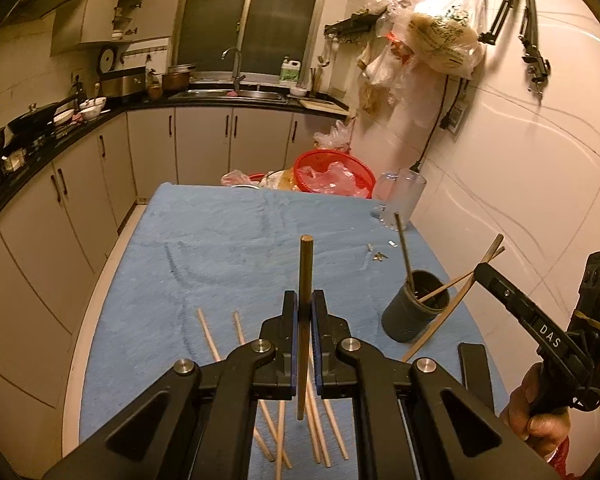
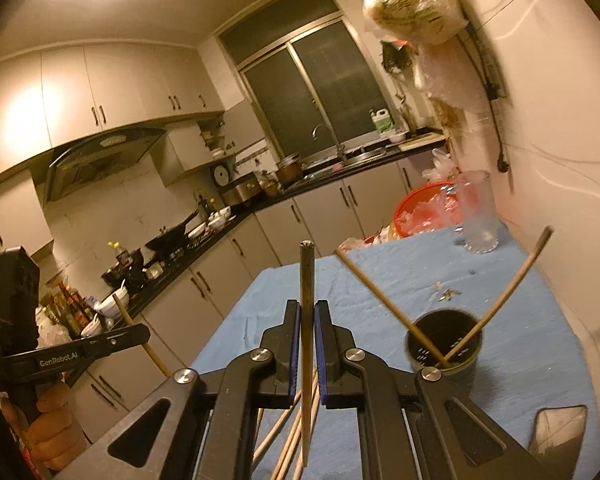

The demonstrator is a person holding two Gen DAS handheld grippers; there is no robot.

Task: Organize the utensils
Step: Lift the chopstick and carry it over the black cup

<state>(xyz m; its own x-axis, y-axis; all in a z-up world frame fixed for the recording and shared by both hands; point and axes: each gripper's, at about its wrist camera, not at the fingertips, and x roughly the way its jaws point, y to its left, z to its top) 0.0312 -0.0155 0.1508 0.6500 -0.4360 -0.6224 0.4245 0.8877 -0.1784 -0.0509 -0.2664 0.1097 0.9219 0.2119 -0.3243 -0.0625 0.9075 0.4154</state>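
My left claw (image 1: 305, 312) is pinched on a dark, round chopstick (image 1: 305, 320), held upright above the table (image 1: 204, 232). My right claw (image 2: 308, 320) pinches another dark chopstick (image 2: 306, 340) the same way. The table wears a soft blue cloth, and most of its middle lies open; its right edge runs along the tiled wall. A dark round cup (image 1: 416, 312) stands near that edge with thin sticks leaning out. Pale wooden chopsticks (image 1: 220, 344) lie scattered on the cloth below my claws. A clear glass mug (image 1: 404, 200) stands at the far corner.
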